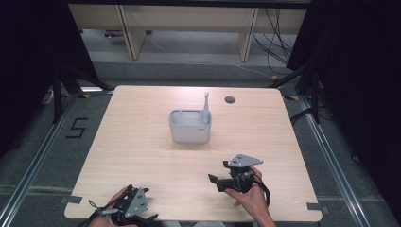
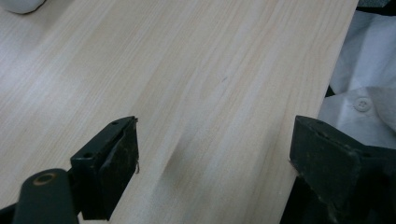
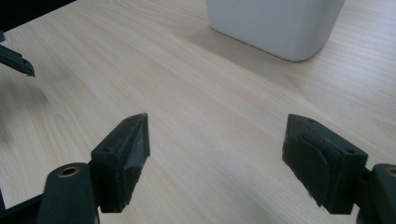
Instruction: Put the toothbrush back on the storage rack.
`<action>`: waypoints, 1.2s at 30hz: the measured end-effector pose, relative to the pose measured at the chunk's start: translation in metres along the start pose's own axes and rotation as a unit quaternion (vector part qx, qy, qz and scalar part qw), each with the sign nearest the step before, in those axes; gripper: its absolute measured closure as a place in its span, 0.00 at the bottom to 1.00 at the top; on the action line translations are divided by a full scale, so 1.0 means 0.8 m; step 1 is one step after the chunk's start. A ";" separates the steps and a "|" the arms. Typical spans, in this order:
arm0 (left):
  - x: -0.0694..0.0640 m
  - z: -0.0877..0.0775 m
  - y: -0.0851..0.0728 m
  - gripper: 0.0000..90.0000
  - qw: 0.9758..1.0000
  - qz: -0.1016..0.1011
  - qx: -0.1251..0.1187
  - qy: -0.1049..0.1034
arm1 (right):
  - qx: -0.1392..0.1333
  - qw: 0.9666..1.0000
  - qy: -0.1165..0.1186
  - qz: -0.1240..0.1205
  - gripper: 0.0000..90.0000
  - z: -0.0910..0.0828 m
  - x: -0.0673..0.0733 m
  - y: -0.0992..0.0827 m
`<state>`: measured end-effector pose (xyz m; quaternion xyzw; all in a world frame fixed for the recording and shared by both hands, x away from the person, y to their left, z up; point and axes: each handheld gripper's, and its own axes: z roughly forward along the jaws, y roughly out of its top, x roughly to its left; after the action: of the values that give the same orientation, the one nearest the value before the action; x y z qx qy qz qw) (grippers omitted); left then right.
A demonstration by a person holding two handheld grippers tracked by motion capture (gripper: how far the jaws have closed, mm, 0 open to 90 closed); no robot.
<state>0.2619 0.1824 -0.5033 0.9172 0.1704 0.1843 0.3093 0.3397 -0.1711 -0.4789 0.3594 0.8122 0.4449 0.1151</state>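
A white rectangular holder (image 1: 190, 126) stands near the middle of the wooden table (image 1: 142, 156), with a grey stick-like utensil (image 1: 206, 105) upright in its right rear corner. My right gripper (image 1: 218, 178) hovers in front of the holder, a little to its right, pointing left; its jaws stand wide apart with bare wood between them (image 3: 215, 140), and the holder's lower wall (image 3: 275, 23) shows ahead. My left gripper (image 1: 142, 208) rests at the table's front edge, jaws wide open over bare wood (image 2: 215, 144).
A small round cable hole (image 1: 230, 99) sits at the table's back right. White cloth with a button (image 2: 362, 100) lies past the table edge in the left gripper view. Desk legs and cables stand beyond the table; black curtains flank both sides.
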 end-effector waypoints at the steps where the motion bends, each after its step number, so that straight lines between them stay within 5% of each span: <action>1: 0.000 0.000 0.000 0.17 1.000 0.000 0.001 0.000 | -0.001 1.000 -0.003 0.007 0.26 -0.002 0.002 -0.002; 2: 0.000 0.001 0.000 0.17 1.000 0.000 0.000 0.002 | -0.002 1.000 -0.005 -0.002 0.26 -0.003 0.001 -0.003; 5: 0.000 0.000 0.000 0.17 1.000 -0.001 -0.002 0.001 | 0.008 1.000 -0.003 0.026 0.25 -0.007 0.007 -0.007; 6: 0.000 0.000 0.000 0.17 1.000 -0.001 -0.002 0.001 | 0.000 1.000 0.007 0.005 0.25 -0.005 0.003 -0.008; 15: 0.000 0.000 0.000 0.17 1.000 -0.001 0.000 0.002 | 0.006 1.000 0.003 0.022 0.24 -0.015 0.008 -0.018; 16: 0.000 0.000 0.000 0.17 1.000 0.000 -0.001 0.002 | 0.001 1.000 -0.003 0.002 0.23 -0.016 0.006 -0.019; 17: 0.000 0.000 0.000 0.17 1.000 -0.002 -0.001 0.002 | 0.004 1.000 0.007 0.022 0.23 -0.017 0.009 -0.020; 20: 0.000 0.000 0.000 0.17 1.000 -0.001 0.002 0.000 | 0.006 1.000 0.006 0.012 0.23 -0.019 0.008 -0.023; 21: 0.000 0.000 0.000 0.17 1.000 -0.001 0.002 0.001 | 0.008 1.000 0.006 0.025 0.23 -0.020 0.011 -0.024; 24: 0.001 0.000 0.000 0.17 1.000 -0.001 0.004 0.002 | 0.004 1.000 0.002 0.005 0.22 -0.022 0.010 -0.026; 27: 0.000 0.000 0.000 0.17 1.000 -0.001 -0.001 0.002 | 0.012 1.000 0.006 0.018 0.22 -0.024 0.013 -0.029; 33: 0.000 0.000 0.000 0.17 1.000 0.000 0.003 0.001 | 0.020 1.000 -0.003 -0.004 0.21 -0.029 0.015 -0.032; 36: 0.001 0.000 0.000 0.17 1.000 0.000 0.004 0.002 | 0.028 1.000 0.003 0.008 0.20 -0.030 0.020 -0.034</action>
<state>0.2622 0.1828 -0.5031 0.9179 0.1720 0.1858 0.3054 0.3030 -0.1851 -0.4849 0.3674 0.8219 0.4239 0.0993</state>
